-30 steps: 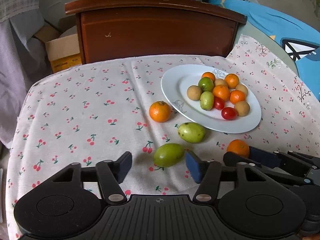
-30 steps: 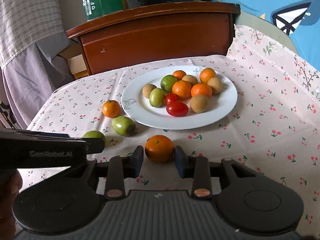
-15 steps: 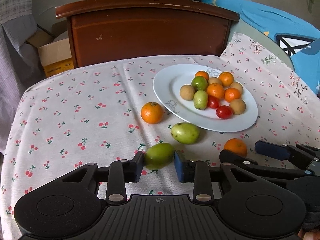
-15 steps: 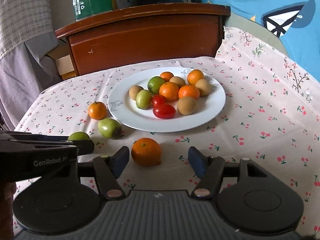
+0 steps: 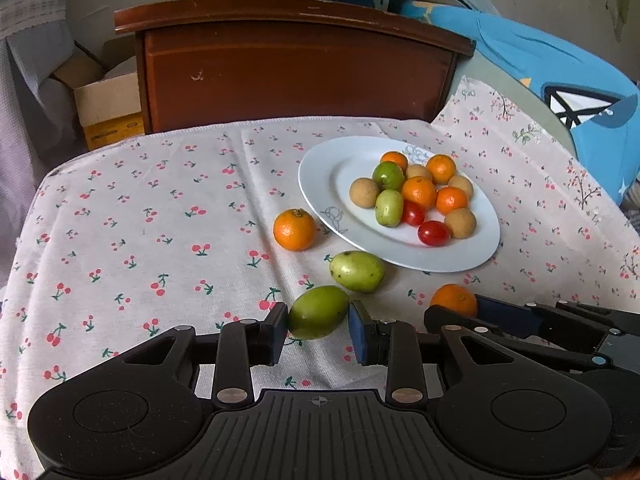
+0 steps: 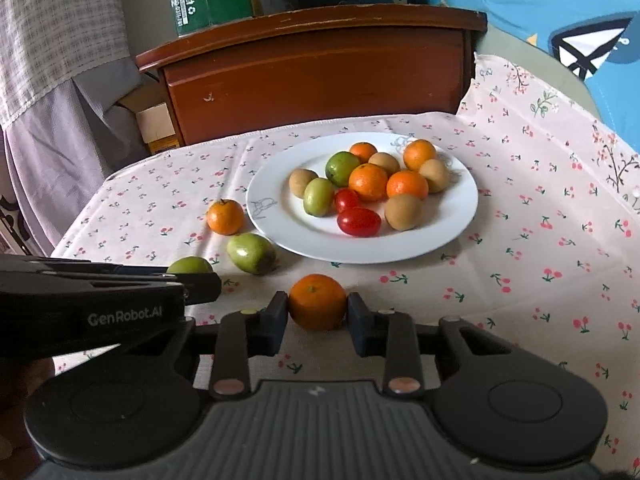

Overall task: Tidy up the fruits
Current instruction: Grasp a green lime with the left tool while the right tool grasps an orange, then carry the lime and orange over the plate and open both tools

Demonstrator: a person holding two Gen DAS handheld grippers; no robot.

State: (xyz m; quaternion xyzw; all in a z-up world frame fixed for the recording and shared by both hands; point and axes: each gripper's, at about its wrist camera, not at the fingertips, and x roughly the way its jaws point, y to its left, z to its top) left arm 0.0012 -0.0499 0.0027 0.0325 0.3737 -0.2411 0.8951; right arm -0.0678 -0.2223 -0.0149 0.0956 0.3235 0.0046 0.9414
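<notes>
Change: our right gripper (image 6: 317, 314), wide around the tangerine (image 6: 317, 306) half a second ago, is now closing its jaws onto it; our left gripper (image 5: 318, 330) already clamps the green fruit (image 5: 318, 311).
Meaning: we judge both fruits ready to lift toward the plate (image 5: 320, 184).
Fruit look: small, smooth, round; both near the surface's front edge, just short of the plate.
Left over: another tangerine (image 5: 294, 229) and green fruit (image 5: 357, 271) beside the plate.

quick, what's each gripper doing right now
Left gripper: closed on the green fruit, pads on both of its sides.
Right gripper: jaws closing on the orange, pads touching both of its sides.
</notes>
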